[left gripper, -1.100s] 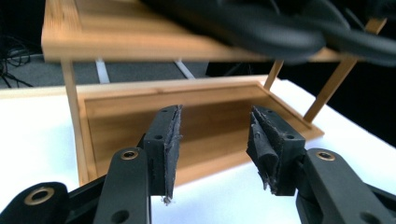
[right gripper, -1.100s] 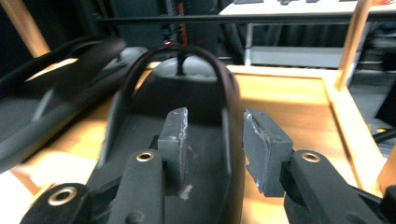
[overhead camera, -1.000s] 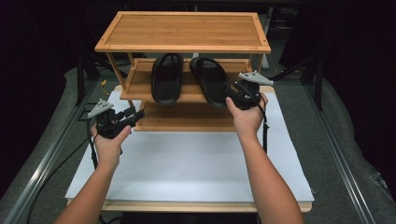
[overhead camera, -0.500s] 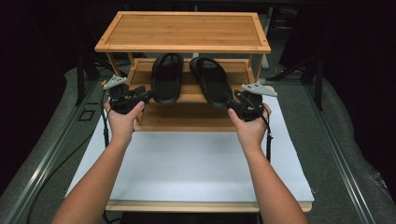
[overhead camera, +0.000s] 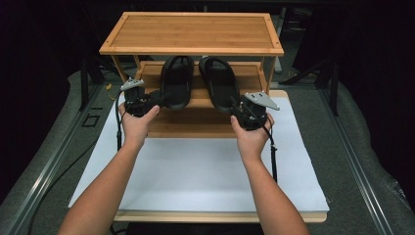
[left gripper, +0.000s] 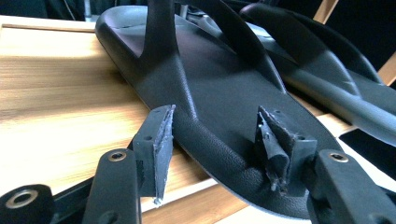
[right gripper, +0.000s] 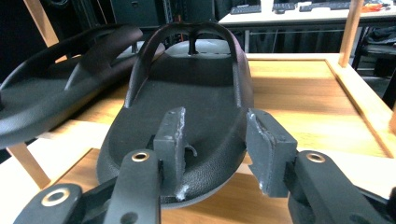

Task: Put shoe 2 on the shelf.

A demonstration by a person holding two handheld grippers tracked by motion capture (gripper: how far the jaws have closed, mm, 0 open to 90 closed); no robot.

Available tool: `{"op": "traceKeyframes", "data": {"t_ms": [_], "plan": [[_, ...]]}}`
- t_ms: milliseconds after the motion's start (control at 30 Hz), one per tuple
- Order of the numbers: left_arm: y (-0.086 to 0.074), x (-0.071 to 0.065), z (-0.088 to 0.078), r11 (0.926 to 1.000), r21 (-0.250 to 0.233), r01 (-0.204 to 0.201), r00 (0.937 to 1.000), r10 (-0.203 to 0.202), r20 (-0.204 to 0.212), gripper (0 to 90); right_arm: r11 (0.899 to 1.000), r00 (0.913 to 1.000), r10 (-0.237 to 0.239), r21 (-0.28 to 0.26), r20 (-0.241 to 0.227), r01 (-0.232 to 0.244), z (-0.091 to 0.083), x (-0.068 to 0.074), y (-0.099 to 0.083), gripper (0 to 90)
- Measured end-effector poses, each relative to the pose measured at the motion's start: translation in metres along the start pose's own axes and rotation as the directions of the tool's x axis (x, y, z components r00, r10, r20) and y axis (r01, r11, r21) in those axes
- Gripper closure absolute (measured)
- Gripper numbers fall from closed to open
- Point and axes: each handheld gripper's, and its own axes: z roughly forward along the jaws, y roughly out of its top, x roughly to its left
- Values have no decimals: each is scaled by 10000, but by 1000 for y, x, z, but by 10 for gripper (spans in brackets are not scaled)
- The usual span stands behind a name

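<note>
Two black flip-flops lie side by side on the middle shelf (overhead camera: 147,73) of a wooden rack. My left gripper (overhead camera: 155,98) points at the heel of the left flip-flop (overhead camera: 176,78). In the left gripper view that flip-flop (left gripper: 210,88) has its heel between the open jaws of the gripper (left gripper: 217,144), which have just been closing. My right gripper (overhead camera: 236,105) is at the heel of the right flip-flop (overhead camera: 219,81). In the right gripper view this flip-flop (right gripper: 187,102) lies under and between the gripper (right gripper: 222,149) jaws, which have closed slightly; the pads do not press.
The rack's top shelf (overhead camera: 193,32) overhangs the flip-flops, with side posts (overhead camera: 268,73) close by. A lower shelf (overhead camera: 195,122) sits below. A white sheet (overhead camera: 195,166) covers the table in front of the rack. Dark floor surrounds the table.
My left hand has moved up and to the right from the table's left side to the left flip-flop's heel. My right hand has come down a little at the right flip-flop's heel.
</note>
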Motion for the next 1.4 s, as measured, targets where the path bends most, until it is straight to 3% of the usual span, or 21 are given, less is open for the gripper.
{"op": "traceKeyframes", "data": {"t_ms": [33,67,133,400,633,933,1167,1267,1400], "plan": [[0,-1,0,10000,63,-48,10000,48,33,473,10000,9994,-4,-40,341,5,2,3,-1,587],[1,-2,0,9999,103,-78,9999,77,65,473,10000,9993,15,-77,381,-12,3,4,-1,588],[1,-5,1,9998,169,-132,9999,130,102,474,9998,9999,83,-171,144,-81,5,6,-2,590],[4,-9,9,9996,199,-184,9998,183,15,477,9997,9993,172,-198,338,-166,12,14,-1,579],[7,-10,15,9994,249,-231,9997,232,-14,478,9983,9984,528,-224,-220,-532,16,16,-1,556],[10,-9,19,9995,282,-119,9999,118,29,482,9991,9967,417,96,-695,-411,22,25,3,541],[10,-9,21,9997,240,-86,10000,86,28,483,9988,9971,482,115,-588,-476,23,30,3,536],[10,-8,21,9996,267,-50,10000,48,46,482,9985,9950,541,176,-843,-528,24,29,3,534],[10,-9,21,9997,231,-57,10000,57,6,480,9987,9955,485,179,-810,-472,24,29,4,530]]}}
